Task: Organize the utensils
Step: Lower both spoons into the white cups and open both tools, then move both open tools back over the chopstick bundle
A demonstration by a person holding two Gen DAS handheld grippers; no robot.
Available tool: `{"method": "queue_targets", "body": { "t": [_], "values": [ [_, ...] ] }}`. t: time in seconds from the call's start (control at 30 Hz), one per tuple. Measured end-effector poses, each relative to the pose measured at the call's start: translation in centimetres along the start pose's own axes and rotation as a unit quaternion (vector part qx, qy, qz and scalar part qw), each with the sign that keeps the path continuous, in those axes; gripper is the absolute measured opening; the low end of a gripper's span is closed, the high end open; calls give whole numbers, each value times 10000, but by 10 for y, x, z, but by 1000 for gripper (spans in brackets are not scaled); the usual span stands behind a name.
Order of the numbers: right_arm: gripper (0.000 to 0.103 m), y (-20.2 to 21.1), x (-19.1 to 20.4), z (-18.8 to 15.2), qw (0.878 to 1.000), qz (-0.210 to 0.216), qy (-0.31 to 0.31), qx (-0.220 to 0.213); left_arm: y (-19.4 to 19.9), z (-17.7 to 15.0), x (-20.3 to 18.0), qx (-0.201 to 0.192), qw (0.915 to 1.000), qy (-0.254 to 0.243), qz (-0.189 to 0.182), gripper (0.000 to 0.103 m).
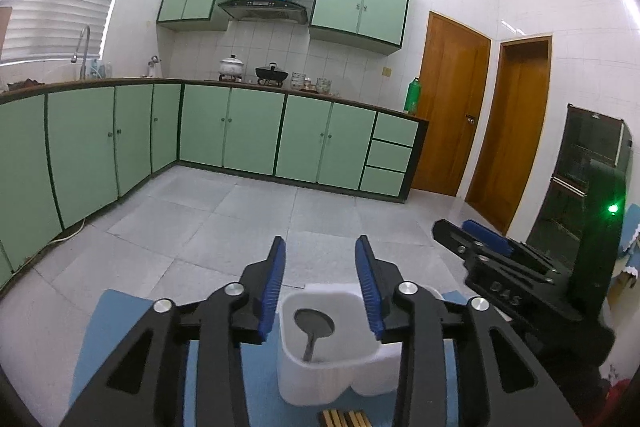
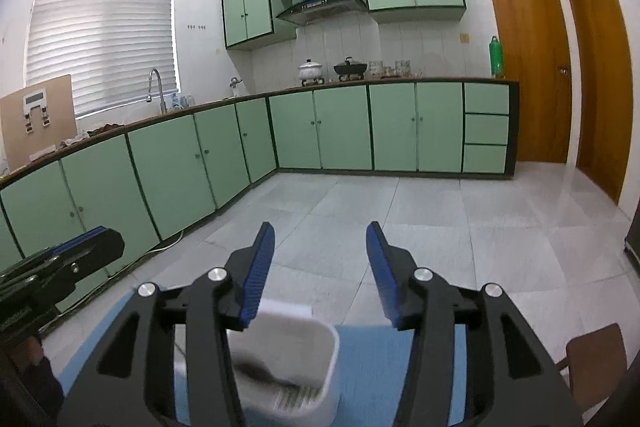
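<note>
A white utensil holder (image 1: 320, 359) with more than one compartment stands on a blue mat (image 1: 116, 327), just below and ahead of my left gripper (image 1: 321, 243). A metal spoon (image 1: 314, 325) stands in its near compartment, bowl up. Wooden chopstick ends (image 1: 344, 419) show at the bottom edge. The left gripper is open, with nothing between its blue pads. In the right wrist view the same holder (image 2: 288, 347) sits under my right gripper (image 2: 320, 227), which is also open and empty; a dark, blurred utensil (image 2: 260, 373) lies inside. Each gripper shows at the edge of the other's view.
The right gripper's body (image 1: 500, 267) is close on the right of the left one. A brown chair (image 2: 596, 367) stands at the table's right. Beyond lie the tiled floor (image 2: 400, 219), green cabinets (image 1: 248, 131), two wooden doors and a dark cabinet (image 1: 588, 163).
</note>
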State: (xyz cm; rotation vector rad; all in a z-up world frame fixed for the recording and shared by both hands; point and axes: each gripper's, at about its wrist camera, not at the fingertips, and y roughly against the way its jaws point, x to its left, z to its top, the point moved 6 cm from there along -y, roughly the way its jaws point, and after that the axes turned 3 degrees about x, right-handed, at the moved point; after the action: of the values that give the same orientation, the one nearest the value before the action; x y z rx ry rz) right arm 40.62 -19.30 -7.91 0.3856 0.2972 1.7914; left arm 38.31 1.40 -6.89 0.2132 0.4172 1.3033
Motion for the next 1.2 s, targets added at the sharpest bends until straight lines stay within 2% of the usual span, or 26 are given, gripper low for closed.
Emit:
{"method": "queue_targets", "body": {
  "t": [0.17,0.3,0.57,0.7,0.9,1.0,1.2],
  "values": [
    [67,39,4,-22,9993,121,-100,338,29,-17,-5,234,9997,-37,82,50],
    [74,74,10,-62,9972,142,-34,735,56,-54,-6,651,9978,-1,137,56],
    [74,122,34,-159,9862,161,144,1641,90,-161,-9,1718,9845,-38,355,58],
    [74,135,49,-197,9781,251,206,2055,99,-198,-14,2108,9769,-34,350,58],
    [74,148,53,-225,9700,310,196,2402,108,-227,-19,2371,9708,30,352,58],
    [74,154,63,-232,9675,399,299,2479,111,-232,-15,2423,9695,31,368,58],
    [74,156,72,-246,9612,293,495,2699,116,-242,-15,2546,9662,16,415,58]
  ]
}}
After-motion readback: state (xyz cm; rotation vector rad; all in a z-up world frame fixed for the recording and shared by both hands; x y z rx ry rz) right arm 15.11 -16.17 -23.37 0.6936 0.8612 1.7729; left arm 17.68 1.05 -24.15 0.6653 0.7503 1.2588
